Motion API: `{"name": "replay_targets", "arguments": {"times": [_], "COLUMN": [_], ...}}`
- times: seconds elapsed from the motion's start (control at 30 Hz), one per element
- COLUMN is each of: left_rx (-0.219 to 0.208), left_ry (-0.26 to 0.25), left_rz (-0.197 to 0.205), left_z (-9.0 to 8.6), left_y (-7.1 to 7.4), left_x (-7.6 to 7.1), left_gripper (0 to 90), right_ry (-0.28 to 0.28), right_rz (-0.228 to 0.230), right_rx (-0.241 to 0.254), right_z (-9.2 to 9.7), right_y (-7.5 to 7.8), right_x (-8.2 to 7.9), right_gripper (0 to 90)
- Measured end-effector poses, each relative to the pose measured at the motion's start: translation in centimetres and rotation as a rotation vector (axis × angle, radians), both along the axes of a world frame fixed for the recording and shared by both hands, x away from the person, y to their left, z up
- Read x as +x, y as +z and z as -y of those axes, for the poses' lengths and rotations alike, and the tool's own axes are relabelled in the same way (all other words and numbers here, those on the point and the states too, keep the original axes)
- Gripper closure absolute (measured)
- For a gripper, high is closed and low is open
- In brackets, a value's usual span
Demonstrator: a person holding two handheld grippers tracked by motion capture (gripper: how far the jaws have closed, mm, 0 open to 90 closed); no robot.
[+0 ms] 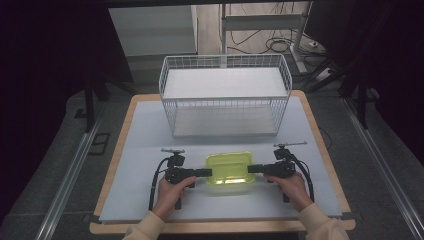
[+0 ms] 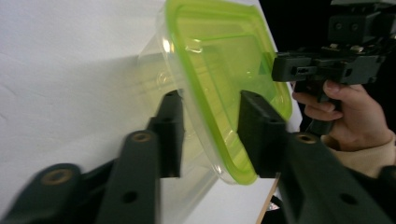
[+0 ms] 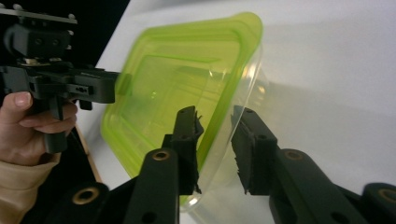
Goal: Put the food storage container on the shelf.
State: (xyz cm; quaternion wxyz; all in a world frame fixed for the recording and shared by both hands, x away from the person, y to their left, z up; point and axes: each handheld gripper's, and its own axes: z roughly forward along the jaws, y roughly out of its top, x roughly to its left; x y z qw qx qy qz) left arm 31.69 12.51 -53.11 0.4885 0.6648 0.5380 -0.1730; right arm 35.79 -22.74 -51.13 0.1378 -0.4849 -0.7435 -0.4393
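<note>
**Both grippers on the lidded box, one at each end**

Clear plastic food container w/ translucent lime-green lid [image 1: 229, 172] sits on the grey mat [image 1: 150, 125] near the front of the table, just in front of the white wire basket [image 1: 225, 95]; basket stands further back, apart from the container.

Left gripper [image 1: 202, 173] comes in level from the container's left end; in the left gripper view its jaws straddle the lid rim, one jaw under on the clear wall side, one on the green top; they look narrow and against the plastic, so gripping the container's edge.

Right gripper [image 1: 251, 169] mirrors it at the right end; in the right gripper view [image 3: 215, 140] one jaw sits on the green lid; the other stands beside the clear wall w/ a slim gap visible; can't tell for sure if that pad presses.

Person's hands hold both gripper handles; beige sleeves enter from the bottom edge; cables loop back from each gripper.

Container looks flat on the mat, lid on.
</note>
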Motion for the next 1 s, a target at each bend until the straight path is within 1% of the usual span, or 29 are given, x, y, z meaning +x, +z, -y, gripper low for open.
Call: {"name": "replay_targets", "arguments": {"times": [0.03,0.13,0.2,0.37,0.53,0.6,0.7,0.77,0.8,0.83,0.87,0.9,0.93,1.0], "left_rx": [0.011,-0.007,0.000,0.010,0.006,0.008,0.010,0.005,0.005,0.005,0.005,0.002,0.002,-0.002], "left_ry": [0.003,0.008,0.006,-0.002,-0.004,-0.003,-0.006,-0.002,-0.002,-0.004,-0.004,-0.002,-0.002,-0.003], "left_rz": [0.007,0.030,0.044,0.057,0.073,0.081,0.094,0.099,0.099,0.103,0.103,0.108,0.108,0.111], "left_z": [0.0,-0.3,-0.3,-0.2,-0.3,-0.3,-0.5,-0.6,-0.6,-0.7,-0.7,-0.7,-0.7,-0.9], "left_y": [0.1,0.4,0.6,0.9,1.4,1.7,2.0,2.2,2.2,2.4,2.4,2.6,2.6,2.7], "left_x": [-0.1,-0.4,-0.5,-0.8,-1.0,-1.1,-1.1,-1.2,-1.2,-1.2,-1.2,-1.3,-1.3,-1.3], "left_gripper": [71.0,77.7,79.1,81.0,81.2,81.3,81.4,81.5,81.5,81.5,81.6,81.6,81.6,81.6], "right_ry": [-0.002,-0.019,-0.021,-0.019,-0.017,-0.015,-0.015,-0.013,-0.013,-0.010,-0.010,-0.009,-0.009,-0.005], "right_rz": [0.001,-0.012,-0.011,0.008,0.021,0.040,0.054,0.070,0.070,0.082,0.082,0.096,0.096,0.119], "right_rx": [-0.005,0.019,0.019,0.007,0.012,0.013,0.017,0.017,0.017,0.015,0.015,0.016,0.016,0.016], "right_z": [0.0,0.2,0.2,0.2,0.3,0.3,0.2,0.1,0.1,0.0,0.0,-0.1,-0.1,-0.2], "right_y": [0.0,0.3,0.5,0.8,1.3,1.6,2.0,2.3,2.3,2.6,2.6,2.8,2.8,3.2], "right_x": [0.0,-0.2,-0.3,-0.6,-0.9,-1.0,-1.2,-1.4,-1.4,-1.4,-1.4,-1.6,-1.6,-1.7], "right_gripper": [72.6,77.2,78.2,79.6,79.7,79.7,79.7,79.7,79.7,79.7,79.7,79.7,79.7,79.7]}}
